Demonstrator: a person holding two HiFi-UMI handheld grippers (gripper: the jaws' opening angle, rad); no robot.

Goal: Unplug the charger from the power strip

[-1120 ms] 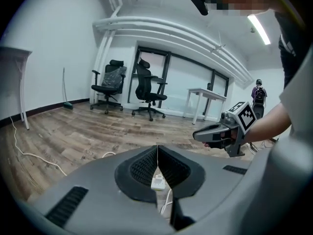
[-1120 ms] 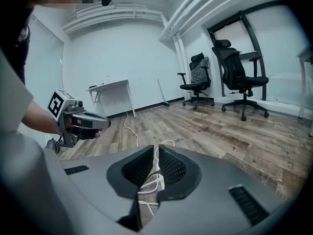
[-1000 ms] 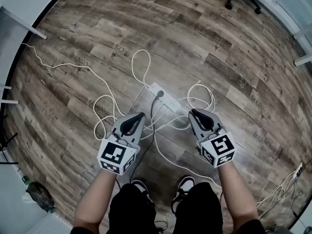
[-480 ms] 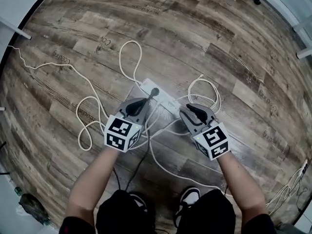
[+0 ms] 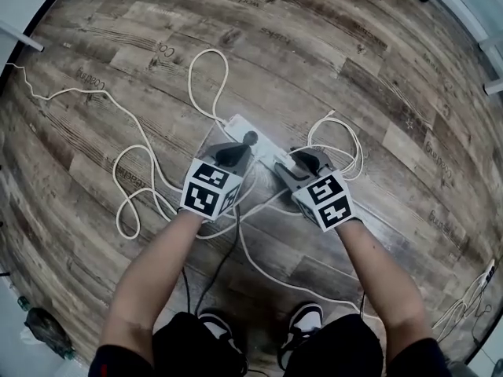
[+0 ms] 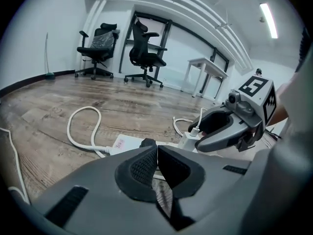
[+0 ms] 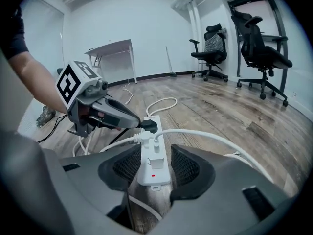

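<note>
A white power strip (image 5: 263, 149) lies on the wooden floor, with a black plug (image 5: 250, 138) in it. A white charger (image 7: 156, 159) with a white cable is plugged into its near end. My right gripper (image 5: 299, 162) hangs low over that end. Its jaws have just been opening and now stand open on either side of the strip (image 7: 152, 176) and charger, not pressing on them. My left gripper (image 5: 236, 149) is shut and empty, its tips (image 6: 157, 163) just short of the black plug (image 6: 146, 142). The charger (image 6: 192, 138) also shows under the right gripper (image 6: 220, 131).
White cable loops (image 5: 208, 77) run across the floor to the left and right (image 5: 342, 144) of the strip. A black cord (image 5: 212, 273) trails back between the person's shoes (image 5: 306, 320). Office chairs (image 6: 146, 58) and a white desk (image 6: 208, 72) stand by the far wall.
Both grippers have come down and forward to the power strip. The right jaws, shut a second ago, now stand open around the strip's end. The left jaws stay shut.
</note>
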